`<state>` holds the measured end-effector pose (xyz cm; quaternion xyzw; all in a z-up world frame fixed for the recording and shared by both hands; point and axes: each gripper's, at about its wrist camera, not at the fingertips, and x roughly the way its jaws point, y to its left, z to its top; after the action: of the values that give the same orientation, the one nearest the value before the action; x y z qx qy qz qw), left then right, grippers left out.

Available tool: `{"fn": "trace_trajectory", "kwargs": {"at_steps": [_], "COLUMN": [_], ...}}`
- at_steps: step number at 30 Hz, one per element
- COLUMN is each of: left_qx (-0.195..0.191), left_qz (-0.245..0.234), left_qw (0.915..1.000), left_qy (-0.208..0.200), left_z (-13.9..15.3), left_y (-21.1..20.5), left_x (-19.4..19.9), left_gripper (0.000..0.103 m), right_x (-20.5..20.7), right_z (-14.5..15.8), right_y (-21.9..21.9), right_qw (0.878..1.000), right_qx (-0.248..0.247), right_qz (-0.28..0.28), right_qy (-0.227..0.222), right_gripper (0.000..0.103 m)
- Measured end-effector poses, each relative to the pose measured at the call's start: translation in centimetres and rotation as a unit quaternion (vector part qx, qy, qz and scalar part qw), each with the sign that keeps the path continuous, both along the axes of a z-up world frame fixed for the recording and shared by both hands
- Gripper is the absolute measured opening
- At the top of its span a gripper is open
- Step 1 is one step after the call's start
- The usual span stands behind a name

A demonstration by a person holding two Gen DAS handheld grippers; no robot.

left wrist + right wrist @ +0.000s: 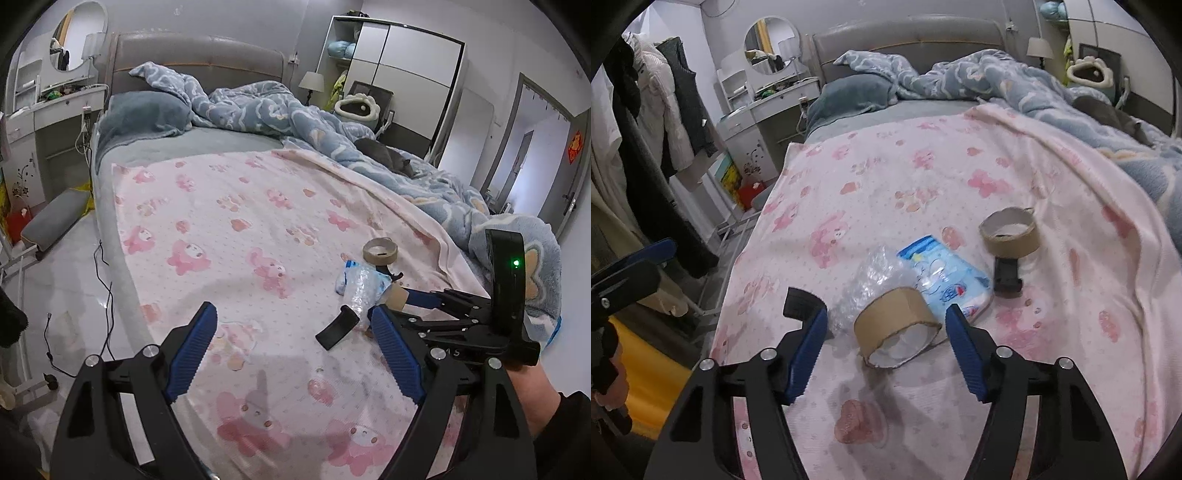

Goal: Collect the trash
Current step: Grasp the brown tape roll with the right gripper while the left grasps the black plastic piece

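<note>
R gripper (pixel 886 325) low over pink blanket (pixel 923 166), jaws parted w/ near cardboard tape core (pixel 897 332) sitting between the pads; gap visible on both sides, so not gripped yet. Core lies on its side, open end toward cam. Rest of trash clustered just behind: crumpled clear plastic (pixel 864 280) touching core's left, blue-white wrapper (pixel 945 273) touching its far side, second tape core (pixel 1010 230) further back w/ small black clip-like piece (pixel 1006 275) just in front of it. L gripper (pixel 295 343) wide open, nothing between pads, hovering over bare blanket left of the cluster. Risks, my read: (1) core is thin-walled, hollow; squeeze across the diameter may ovalise it and let it pop out. (2) bed is soft, so pads pressing down could pinch blanket fabric along w/ core and drag the sheet, scattering the rest. (3) left pad close to the plastic; may snag it, then it drops mid-carry. (4) core can roll on its curved side if one pad touches first. Bin not in view, drop-off unknown.
</note>
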<state>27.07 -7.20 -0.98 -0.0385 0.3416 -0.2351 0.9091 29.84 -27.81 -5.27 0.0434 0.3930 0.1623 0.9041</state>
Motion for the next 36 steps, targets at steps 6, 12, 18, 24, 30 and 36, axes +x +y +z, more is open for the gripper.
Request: {"fn": "trace_trajectory", "kwargs": {"at_steps": [6, 12, 18, 24, 30, 36], "left_qx": [-0.004, -0.001, 0.004, -0.007, -0.054, -0.056], "left_qz": [-0.007, -0.022, -0.016, 0.004, 0.022, 0.014], "left_qw": [0.9999, 0.9996, 0.9992, 0.9972, 0.9925, 0.9939], "left_qy": [0.012, 0.016, 0.038, 0.075, 0.107, 0.094], "left_z": [-0.9, -1.9, -3.2, -5.2, -6.0, -5.4], "left_y": [-1.8, -4.4, -6.4, -6.9, -6.6, -7.4], "left_x": [0.5, 0.4, 1.1, 2.3, 3.3, 2.7], "left_gripper": [0.079, 0.076, 0.062, 0.046, 0.033, 0.009], "right_x": [-0.6, -2.6, -4.0, -4.7, -5.5, -6.3], "right_z": [0.0, 1.6, 2.8, 2.8, 2.2, 2.0], "right_y": [-1.3, -3.1, -4.7, -5.1, -5.5, -5.3], "right_qw": [1.0, 0.999, 0.998, 0.997, 0.998, 0.997], "right_qx": [0.017, 0.026, 0.03, 0.037, 0.037, 0.048], "right_qz": [-0.009, -0.038, -0.055, -0.06, -0.055, -0.05], "right_qy": [0.001, -0.014, -0.023, -0.011, 0.005, 0.014], "right_gripper": [0.046, 0.046, 0.046, 0.046, 0.046, 0.046]}}
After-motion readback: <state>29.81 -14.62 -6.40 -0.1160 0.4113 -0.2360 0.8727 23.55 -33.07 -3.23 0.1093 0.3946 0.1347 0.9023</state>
